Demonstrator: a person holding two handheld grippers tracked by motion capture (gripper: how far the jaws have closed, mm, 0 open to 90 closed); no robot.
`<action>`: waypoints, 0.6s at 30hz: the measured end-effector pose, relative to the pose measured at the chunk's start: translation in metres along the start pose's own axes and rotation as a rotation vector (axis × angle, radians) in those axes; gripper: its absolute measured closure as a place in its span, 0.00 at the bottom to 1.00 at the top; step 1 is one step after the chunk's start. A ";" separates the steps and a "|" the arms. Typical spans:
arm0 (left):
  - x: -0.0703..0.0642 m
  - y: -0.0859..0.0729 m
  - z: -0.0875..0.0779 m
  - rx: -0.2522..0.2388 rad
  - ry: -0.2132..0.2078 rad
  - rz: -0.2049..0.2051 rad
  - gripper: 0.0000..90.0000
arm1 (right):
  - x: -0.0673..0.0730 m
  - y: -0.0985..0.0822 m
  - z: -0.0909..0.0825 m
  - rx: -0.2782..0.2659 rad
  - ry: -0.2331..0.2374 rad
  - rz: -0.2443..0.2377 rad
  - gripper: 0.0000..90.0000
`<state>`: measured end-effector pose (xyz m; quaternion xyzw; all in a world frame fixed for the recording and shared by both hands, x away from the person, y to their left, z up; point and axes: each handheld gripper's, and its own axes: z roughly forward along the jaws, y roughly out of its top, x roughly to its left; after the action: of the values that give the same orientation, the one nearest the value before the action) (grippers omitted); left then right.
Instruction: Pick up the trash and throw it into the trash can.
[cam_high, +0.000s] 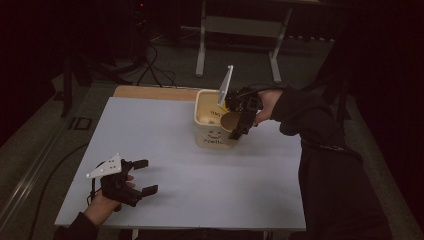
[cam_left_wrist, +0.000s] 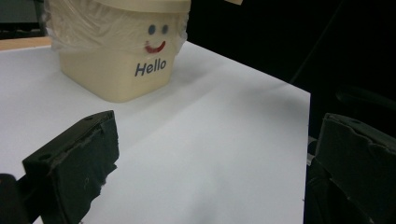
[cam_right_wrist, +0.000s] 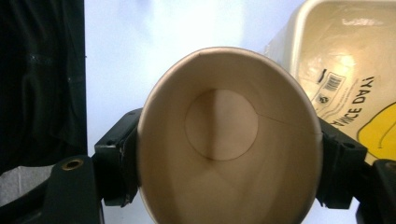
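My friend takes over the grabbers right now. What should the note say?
Right gripper: shut on the empty brown paper cup, held above the cream plastic bin with the smiley face and "Hello", at its near right corner.
Left gripper: open, empty, low over the white table at the near left.
Bin holds a printed plastic bag.
Done: cup gripped.
Left: whether the cup goes in or comes out is unclear; finish that move.

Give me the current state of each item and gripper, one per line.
Paper cup: empty, tipped on its side, squeezed oval, held above the table.
Right gripper: shut on paper cup.
Left gripper: open, holding nothing.
Cream bin: upright, open-topped, bag-lined, printed plastic inside.
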<state>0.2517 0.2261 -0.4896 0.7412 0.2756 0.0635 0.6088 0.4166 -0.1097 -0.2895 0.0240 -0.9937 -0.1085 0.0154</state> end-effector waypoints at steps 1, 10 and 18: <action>0.000 0.000 0.000 0.000 0.000 -0.001 0.01 | -0.001 0.000 -0.001 0.003 -0.001 0.001 0.27; 0.000 -0.001 -0.001 0.002 0.003 -0.003 0.01 | -0.011 0.004 -0.009 -0.009 -0.004 0.004 0.27; -0.001 -0.001 -0.003 0.000 0.005 -0.004 0.01 | -0.020 0.010 -0.012 -0.011 -0.010 -0.016 0.27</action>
<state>0.2493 0.2285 -0.4900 0.7404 0.2784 0.0643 0.6084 0.4361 -0.1014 -0.2760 0.0315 -0.9929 -0.1141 0.0096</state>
